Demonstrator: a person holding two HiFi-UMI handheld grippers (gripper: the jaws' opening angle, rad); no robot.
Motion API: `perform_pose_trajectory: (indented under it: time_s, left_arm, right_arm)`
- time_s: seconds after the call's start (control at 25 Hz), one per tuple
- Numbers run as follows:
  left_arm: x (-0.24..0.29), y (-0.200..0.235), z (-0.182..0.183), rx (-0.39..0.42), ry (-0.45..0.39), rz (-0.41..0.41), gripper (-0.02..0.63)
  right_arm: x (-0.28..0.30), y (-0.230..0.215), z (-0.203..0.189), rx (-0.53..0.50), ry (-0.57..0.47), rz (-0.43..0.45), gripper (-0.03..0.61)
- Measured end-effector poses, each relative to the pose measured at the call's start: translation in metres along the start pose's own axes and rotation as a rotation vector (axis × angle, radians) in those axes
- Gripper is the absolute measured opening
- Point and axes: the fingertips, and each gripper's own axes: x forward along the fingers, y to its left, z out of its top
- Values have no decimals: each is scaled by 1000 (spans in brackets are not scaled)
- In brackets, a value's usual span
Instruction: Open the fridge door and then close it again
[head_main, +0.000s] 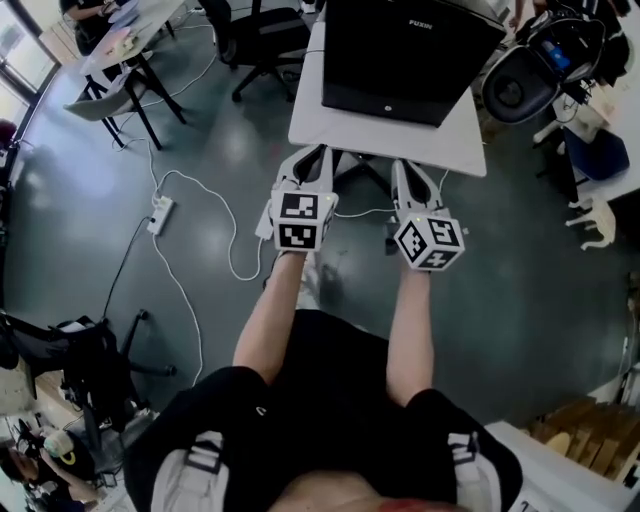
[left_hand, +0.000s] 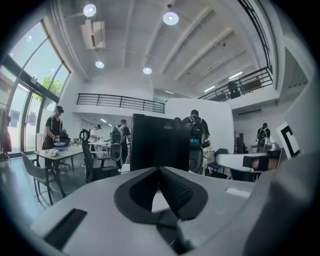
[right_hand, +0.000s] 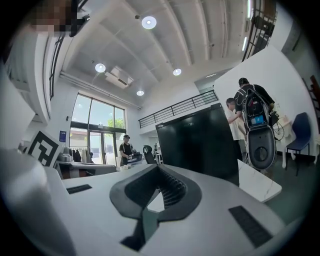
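Observation:
A small black fridge stands on a white table at the top of the head view, its door closed. Both grippers are held side by side in front of the table's near edge, pointing at it and apart from the fridge. My left gripper is shut with nothing between its jaws, and so is my right gripper. In the left gripper view the fridge rises just beyond the closed left gripper. The right gripper view has the fridge to the right of the closed right gripper.
A power strip and its white cable lie on the grey floor at left. An office chair stands left of the table, a round black machine and a blue chair to its right. Several people stand further back.

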Motion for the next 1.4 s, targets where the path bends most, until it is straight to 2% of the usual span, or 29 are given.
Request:
perform_pose_trajectory:
  time_s: [0.24,0.44,0.6,0.68,0.76,0.96,1.08,1.2,1.4]
  left_arm:
    - [79,47,17,0,2,-33,-2]
    - [141,89,34,-25,-35,-61,-2]
    - [185,99,37,-31,-55,-128,0]
    - [202,102,39,-32,-72,-162,18]
    - [215,107,44,-29,-96,-179,68]
    - [242,110,49,5,-118,-229,159]
    - [260,112,56,19,-113,-270,231]
    - [276,115,61,44,-110,-300,258]
    - [297,111,64,56,-105,-348,268]
  right_arm:
    - [89,-19,16,-13,-11,3,-6]
    - [161,-23,30,-100,-8,25,-6]
    - [201,-29,47,-188,-19,65,-6]
    - [218,-24,62,-283,-24,102,-6]
    - [233,-18,84,-413,-31,125,-6]
    - [261,-11,131,-715,7,133,-2]
    - [282,-5,154,-900,32,166,89]
    - [297,-3,163,-1004,93,188,112]
    - [318,-10,167,-1096,169,191,124]
